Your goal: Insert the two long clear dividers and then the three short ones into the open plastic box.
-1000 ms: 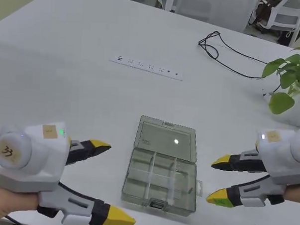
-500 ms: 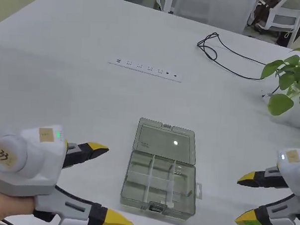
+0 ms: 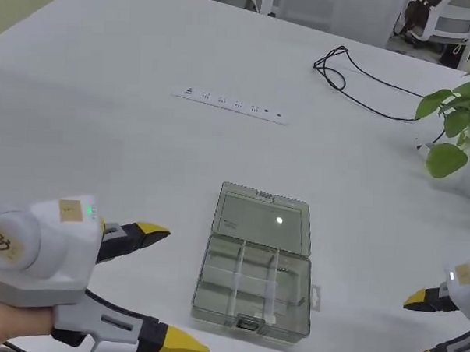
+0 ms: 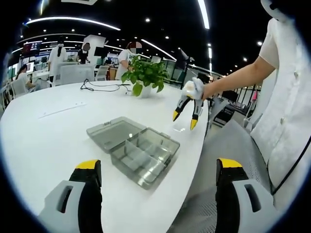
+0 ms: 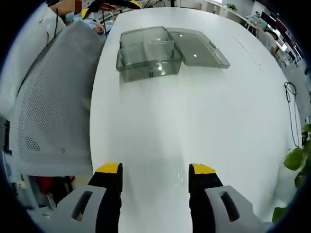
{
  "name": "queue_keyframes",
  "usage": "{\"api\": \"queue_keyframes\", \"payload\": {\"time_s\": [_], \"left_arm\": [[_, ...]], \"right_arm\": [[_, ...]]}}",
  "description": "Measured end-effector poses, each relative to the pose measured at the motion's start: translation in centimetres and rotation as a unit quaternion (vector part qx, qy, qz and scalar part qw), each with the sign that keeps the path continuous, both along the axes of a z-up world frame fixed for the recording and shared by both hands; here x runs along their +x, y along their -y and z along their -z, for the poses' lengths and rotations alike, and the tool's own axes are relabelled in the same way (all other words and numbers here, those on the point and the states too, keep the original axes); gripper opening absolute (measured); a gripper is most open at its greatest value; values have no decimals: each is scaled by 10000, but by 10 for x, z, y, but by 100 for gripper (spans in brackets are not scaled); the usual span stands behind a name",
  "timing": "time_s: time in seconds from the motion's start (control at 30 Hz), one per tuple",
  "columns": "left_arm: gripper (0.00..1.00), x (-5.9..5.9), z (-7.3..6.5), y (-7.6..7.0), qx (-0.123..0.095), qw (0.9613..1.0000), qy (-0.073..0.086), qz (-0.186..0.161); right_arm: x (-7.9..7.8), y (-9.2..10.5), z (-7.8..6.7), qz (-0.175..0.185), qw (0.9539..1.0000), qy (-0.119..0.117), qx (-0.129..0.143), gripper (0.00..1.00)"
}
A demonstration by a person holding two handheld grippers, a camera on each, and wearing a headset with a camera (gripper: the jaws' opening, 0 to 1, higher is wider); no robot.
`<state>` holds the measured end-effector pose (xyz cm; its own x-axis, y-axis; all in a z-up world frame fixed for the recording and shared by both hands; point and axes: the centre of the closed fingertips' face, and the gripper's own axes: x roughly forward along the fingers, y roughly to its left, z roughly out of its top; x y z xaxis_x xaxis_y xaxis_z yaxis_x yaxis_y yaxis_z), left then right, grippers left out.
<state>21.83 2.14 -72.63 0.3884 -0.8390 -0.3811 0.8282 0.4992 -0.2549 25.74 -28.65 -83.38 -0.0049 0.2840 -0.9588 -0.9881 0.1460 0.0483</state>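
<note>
The open grey-clear plastic box point(image 3: 253, 290) lies on the white table, its lid point(image 3: 263, 220) flat behind it. Clear dividers point(image 3: 234, 273) stand inside and split it into several compartments. My left gripper point(image 3: 171, 290) hovers left of the box, open and holding nothing. My right gripper point(image 3: 417, 330) is at the lower right, well clear of the box, also open with nothing in it. In the left gripper view the box point(image 4: 141, 153) lies ahead of the spread jaws, with the right gripper point(image 4: 186, 116) beyond it. In the right gripper view the box point(image 5: 150, 58) sits far ahead.
A white power strip point(image 3: 234, 104) lies farther back on the table, with a black cable point(image 3: 356, 80) to its right. A green plant point(image 3: 455, 131) stands at the right edge. A grey mesh chair point(image 5: 53, 97) is beside the table edge.
My right gripper has drawn back to the right and down, away from the box. My left gripper has pulled back slightly. Both stayed open.
</note>
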Motion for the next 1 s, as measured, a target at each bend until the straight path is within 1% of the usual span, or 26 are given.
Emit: {"api": "queue_keyframes", "payload": {"time_s": [0.03,0.07,0.13,0.2,0.23,0.3,0.33,0.4,0.43,0.6,0.67,0.77,0.83,1.0], "left_arm": [[100,0,1,0,17,10000,-10,6],[100,-1,2,0,24,10000,-18,9],[100,-1,1,0,18,10000,-29,9],[100,0,2,-1,23,10000,-31,-7],[100,0,2,-1,27,10000,-33,-11],[100,0,2,-2,39,10000,-40,-13],[100,0,2,-2,39,10000,-40,-15],[100,1,2,-2,27,10000,-49,-31],[100,1,2,-2,29,10000,-49,-35],[100,1,4,-2,50,10000,-63,-32],[100,1,3,-1,19,10000,-68,-25],[100,1,4,0,31,10000,-69,-8],[100,1,5,0,30,10000,-75,-2],[100,1,4,-1,16,10000,-60,-10]], "right_arm": [[3,5,4,-99,9998,93,-126,54],[5,8,8,-128,9996,119,-225,53],[6,9,13,-180,9994,145,-262,52],[5,11,16,-357,9985,174,-366,48],[3,11,17,-390,9983,162,-390,47],[4,16,22,-550,9967,199,-563,47],[3,16,24,-579,9964,183,-598,46],[1,16,26,-605,9961,175,-610,44],[4,17,24,-655,9955,240,-644,43],[4,17,24,-572,9964,226,-583,42],[3,18,24,-563,9966,228,-561,39],[3,19,23,-523,9968,235,-551,36],[4,18,23,-515,9968,240,-556,33],[4,18,24,-498,9966,256,-605,33]]}}
